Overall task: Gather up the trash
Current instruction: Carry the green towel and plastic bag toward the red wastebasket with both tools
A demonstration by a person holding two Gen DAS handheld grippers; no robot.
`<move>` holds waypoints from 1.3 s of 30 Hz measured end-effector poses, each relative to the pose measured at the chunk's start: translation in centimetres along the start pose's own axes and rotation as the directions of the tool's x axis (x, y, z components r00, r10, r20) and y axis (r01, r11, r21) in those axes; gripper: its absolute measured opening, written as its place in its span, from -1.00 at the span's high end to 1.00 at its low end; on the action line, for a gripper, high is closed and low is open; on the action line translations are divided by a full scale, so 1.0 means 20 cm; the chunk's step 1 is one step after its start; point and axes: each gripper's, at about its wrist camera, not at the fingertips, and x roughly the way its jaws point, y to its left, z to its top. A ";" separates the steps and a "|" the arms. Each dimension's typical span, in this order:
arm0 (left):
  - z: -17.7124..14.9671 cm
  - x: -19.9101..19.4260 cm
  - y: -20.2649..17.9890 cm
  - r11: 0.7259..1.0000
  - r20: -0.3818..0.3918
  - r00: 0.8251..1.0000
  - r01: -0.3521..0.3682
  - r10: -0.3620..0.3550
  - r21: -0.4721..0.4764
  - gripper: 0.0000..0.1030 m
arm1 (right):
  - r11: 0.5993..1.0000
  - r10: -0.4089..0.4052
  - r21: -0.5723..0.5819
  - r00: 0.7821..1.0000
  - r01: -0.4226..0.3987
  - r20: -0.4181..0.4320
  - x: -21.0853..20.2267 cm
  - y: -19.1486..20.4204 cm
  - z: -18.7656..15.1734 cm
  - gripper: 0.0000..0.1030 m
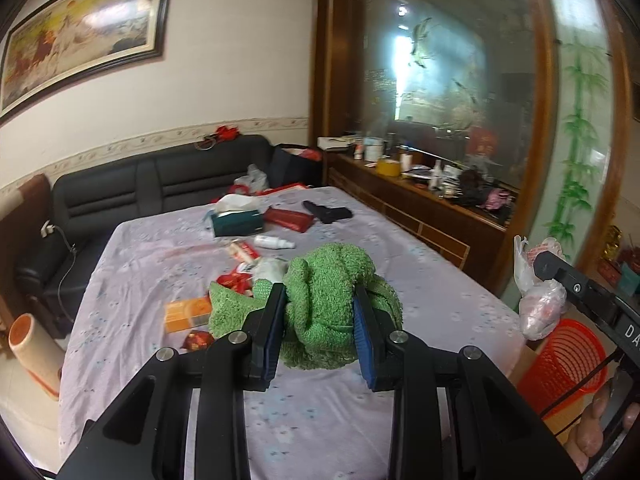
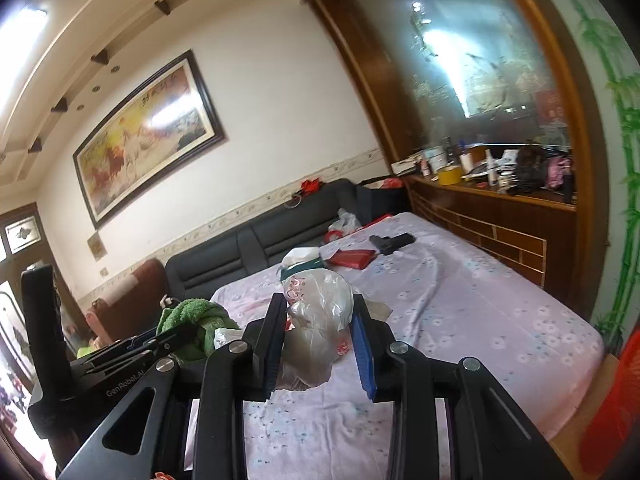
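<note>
My left gripper is shut on a crumpled green cloth, held just above the lilac flowered tablecloth. My right gripper is shut on a crumpled clear plastic bag with red print, lifted over the table's right side; the bag also shows in the left wrist view. A red mesh waste basket stands beside the table, below the bag. Loose trash lies behind the cloth: an orange box, red wrappers and a small white bottle.
Further back on the table are a green tissue box, a red pouch and a black toy gun. A black sofa is behind the table. A cluttered wooden sideboard runs along the right.
</note>
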 end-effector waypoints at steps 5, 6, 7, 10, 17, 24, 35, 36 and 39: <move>0.00 -0.07 -0.12 0.995 0.011 0.996 0.093 -0.093 0.020 0.41 | 0.998 -0.057 0.012 0.997 0.056 0.050 -0.18 -0.07 -0.01 0.35; 0.00 -0.07 -0.14 0.993 0.010 0.993 0.118 -0.118 0.021 0.41 | 0.998 -0.069 0.016 0.996 0.069 0.061 -0.22 -0.09 0.00 0.35; 0.00 -0.07 -0.17 0.990 0.007 0.990 0.140 -0.141 0.025 0.41 | 0.996 -0.085 0.020 0.994 0.084 0.072 -0.27 -0.11 0.00 0.35; 0.00 -0.08 -0.27 0.975 -0.001 0.976 0.218 -0.218 0.046 0.41 | 0.990 -0.140 0.038 0.985 0.136 0.100 -0.39 -0.16 0.00 0.35; 0.01 -0.09 -0.61 0.888 -0.049 0.899 0.437 -0.435 0.144 0.41 | 0.960 -0.271 0.119 0.951 0.255 0.149 -0.65 -0.34 0.00 0.35; 0.02 -0.05 -0.97 0.770 -0.142 0.794 0.608 -0.591 0.191 0.41 | 0.902 -0.420 0.198 0.885 0.382 0.204 -0.92 -0.58 0.01 0.33; -0.11 0.30 -1.58 0.594 -0.367 0.622 0.779 -0.691 0.201 0.41 | 0.766 -0.590 0.398 0.798 0.505 0.124 -1.12 -1.06 -0.11 0.32; -0.15 0.33 -1.65 0.587 -0.388 0.619 0.781 -0.683 0.212 0.41 | 0.746 -0.603 0.429 0.791 0.510 0.107 -1.13 -1.13 -0.14 0.32; -0.24 0.40 -1.79 0.560 -0.440 0.599 0.796 -0.669 0.232 0.41 | 0.698 -0.636 0.469 0.769 0.540 0.062 -1.14 -1.26 -0.18 0.32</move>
